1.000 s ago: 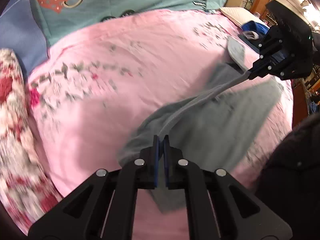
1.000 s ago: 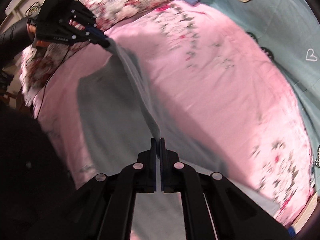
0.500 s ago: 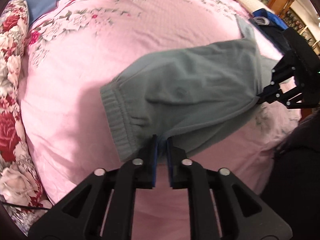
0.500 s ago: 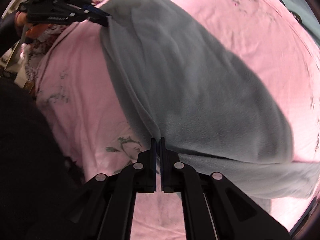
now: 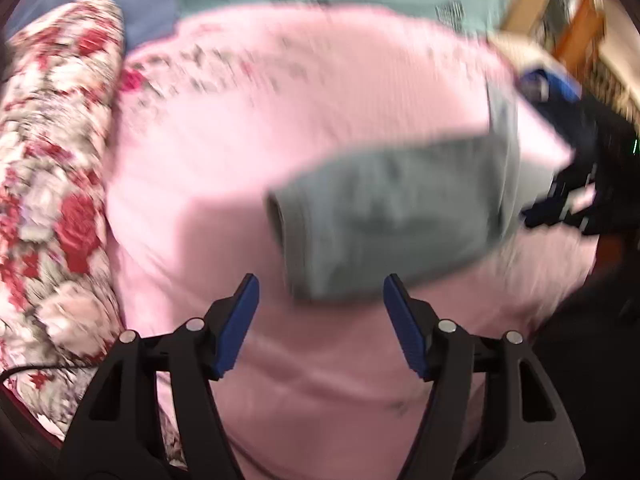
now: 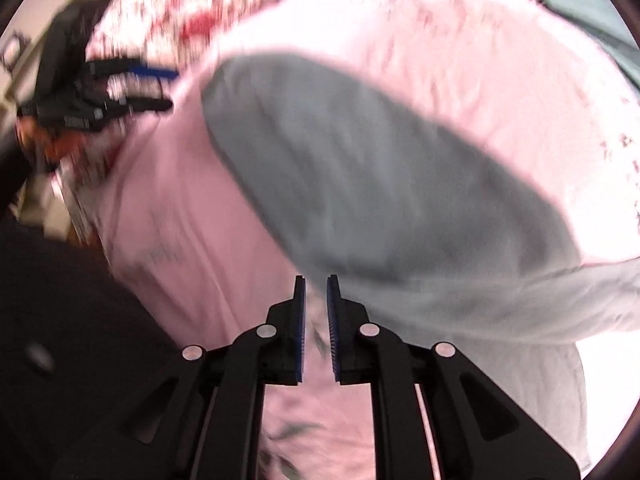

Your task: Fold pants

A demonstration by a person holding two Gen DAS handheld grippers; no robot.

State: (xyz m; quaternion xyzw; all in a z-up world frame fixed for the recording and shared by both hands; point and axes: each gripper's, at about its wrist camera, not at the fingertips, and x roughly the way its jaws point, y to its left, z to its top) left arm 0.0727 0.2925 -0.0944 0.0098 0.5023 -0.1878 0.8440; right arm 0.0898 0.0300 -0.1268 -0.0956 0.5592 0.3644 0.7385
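Lying folded on the pink sheet [image 5: 360,80], the grey pants [image 5: 396,216] were released; left gripper [image 5: 320,292] and right gripper [image 6: 316,292] had just been opening, nothing between them.

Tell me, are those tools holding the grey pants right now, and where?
No. The left tool gapes wide, the pants lying beyond it on the pink bedspread. The right tool has just parted; nothing seems pinched.

A bedroom in a home: a bed under a pink flowered sheet [image 5: 280,128] fills the frame, a red rose-print quilt [image 5: 52,168] lies at left, and wooden furniture [image 5: 576,20] stands upper right.
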